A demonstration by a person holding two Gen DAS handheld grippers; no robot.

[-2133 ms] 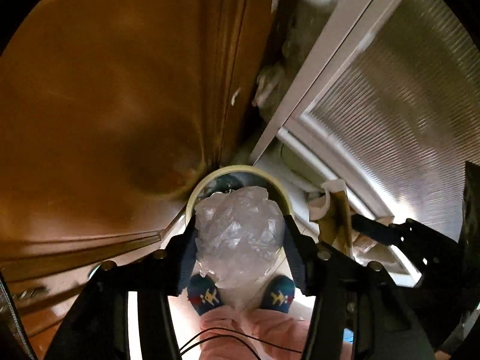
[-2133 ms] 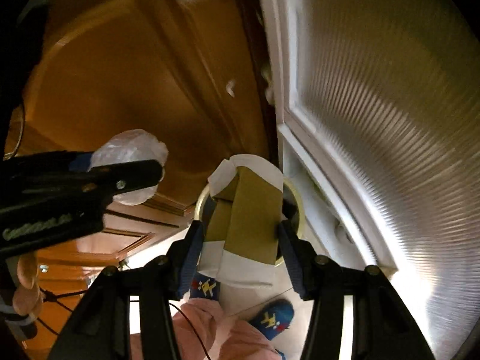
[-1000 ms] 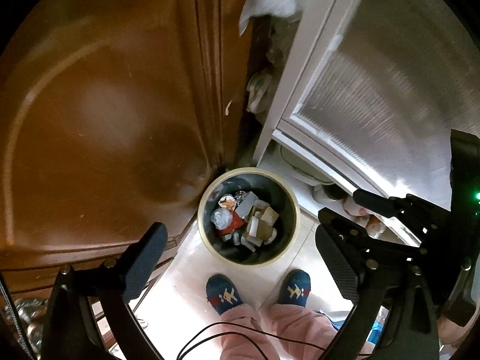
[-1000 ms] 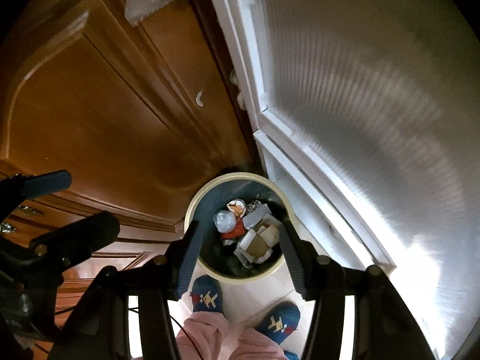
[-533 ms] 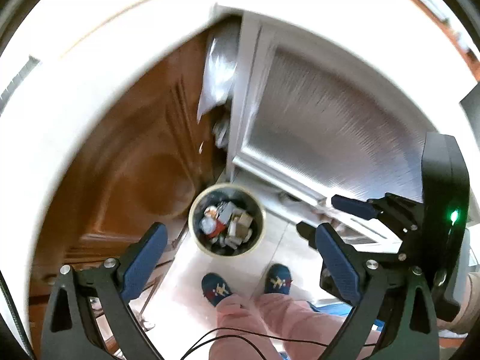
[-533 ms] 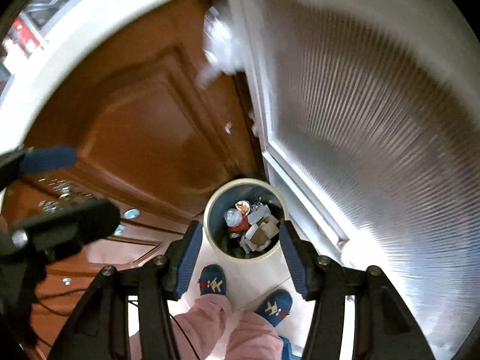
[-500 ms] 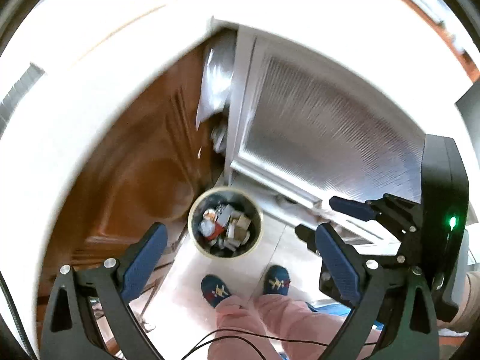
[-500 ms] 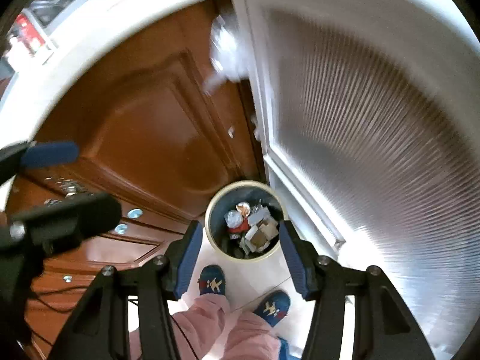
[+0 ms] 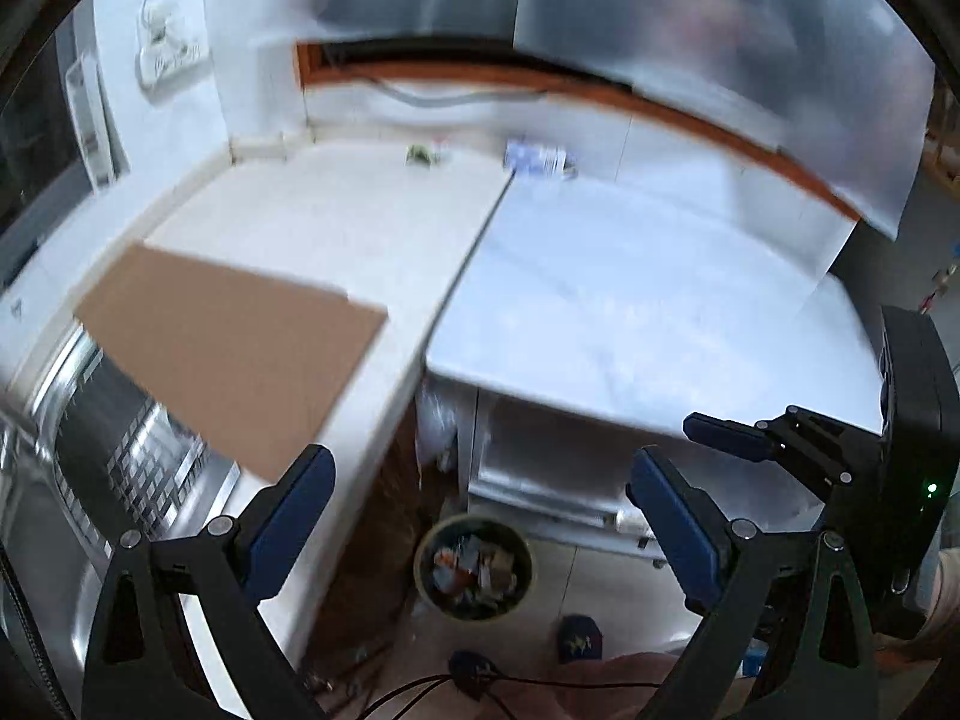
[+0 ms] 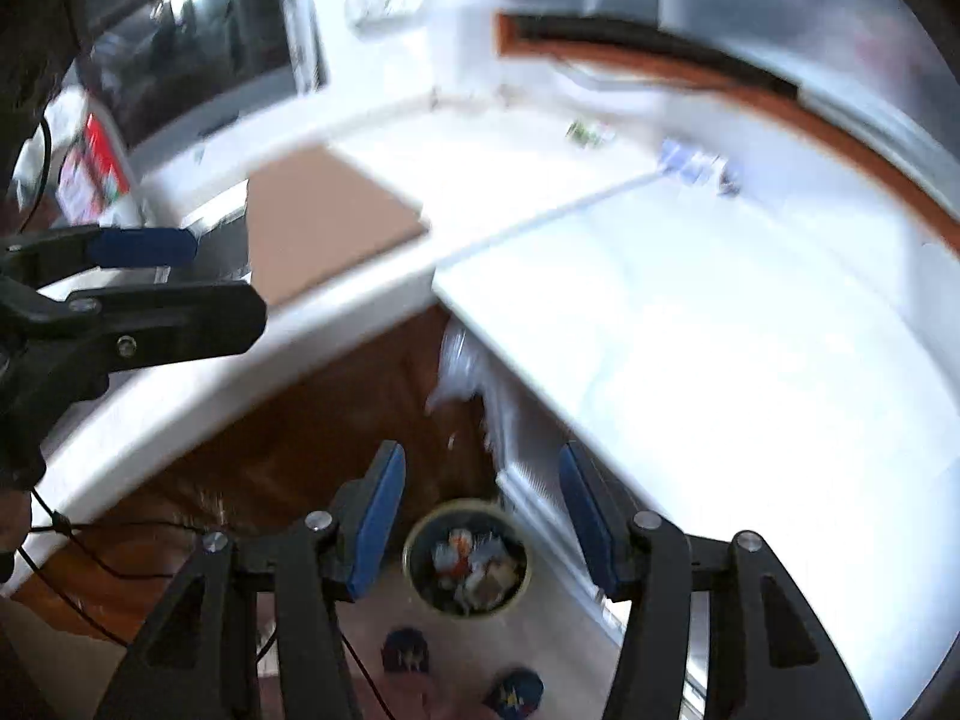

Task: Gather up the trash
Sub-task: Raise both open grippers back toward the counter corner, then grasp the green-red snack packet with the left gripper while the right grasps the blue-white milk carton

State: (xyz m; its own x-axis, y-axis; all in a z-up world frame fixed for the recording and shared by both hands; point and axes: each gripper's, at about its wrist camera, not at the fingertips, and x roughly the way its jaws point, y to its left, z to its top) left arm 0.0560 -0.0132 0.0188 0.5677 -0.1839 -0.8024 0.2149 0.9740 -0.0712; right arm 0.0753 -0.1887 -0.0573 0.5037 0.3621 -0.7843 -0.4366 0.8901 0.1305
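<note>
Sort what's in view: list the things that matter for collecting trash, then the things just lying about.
For the job:
- trash bin, partly filled
- green scrap on the counter
- blue-and-white wrapper
- left gripper and right gripper, both open and empty

Just lying about:
- cardboard sheet
- sink
- wall socket

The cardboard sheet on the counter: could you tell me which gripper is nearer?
Left. The left gripper hangs just beside the cardboard sheet; the right gripper sits farther off, over the bin.
</note>
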